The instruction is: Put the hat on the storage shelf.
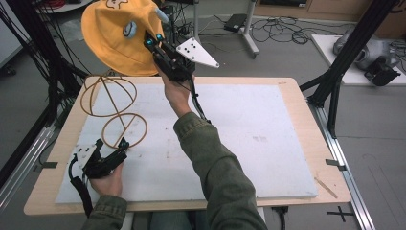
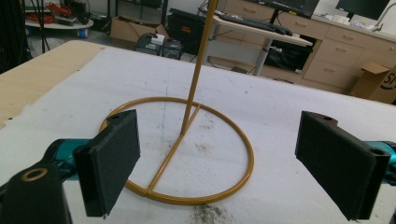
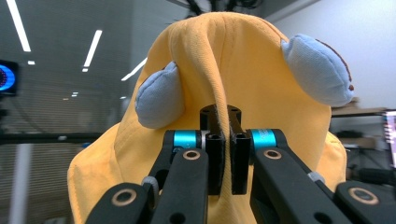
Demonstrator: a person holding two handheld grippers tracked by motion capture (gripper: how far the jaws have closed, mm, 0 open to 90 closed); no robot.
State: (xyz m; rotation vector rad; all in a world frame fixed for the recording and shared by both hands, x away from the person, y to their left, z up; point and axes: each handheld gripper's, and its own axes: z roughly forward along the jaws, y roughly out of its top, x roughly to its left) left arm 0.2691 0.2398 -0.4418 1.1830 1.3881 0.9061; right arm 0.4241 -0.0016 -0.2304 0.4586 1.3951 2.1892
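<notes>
Yellow cloth hat [image 1: 118, 36] hangs pinched in the shut right tongs [image 1: 154, 39], up and right of the wire stand's top loop [image 1: 108, 95], whose base ring [image 2: 180, 151] the wide-open, empty left tongs [image 1: 111, 146] flank on the desk [image 1: 268, 124].

Even indoor light, soft shadows, ceiling strip glare, slight blur.

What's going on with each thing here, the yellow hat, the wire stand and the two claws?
Yellow hat: lifted off the table, a fold pinched in the right claw.
Wire stand: upright on the white board, bare, nothing on it.
Right claw: shut on the hat.
Left claw: open, resting by the stand's round base, not touching it.
</notes>
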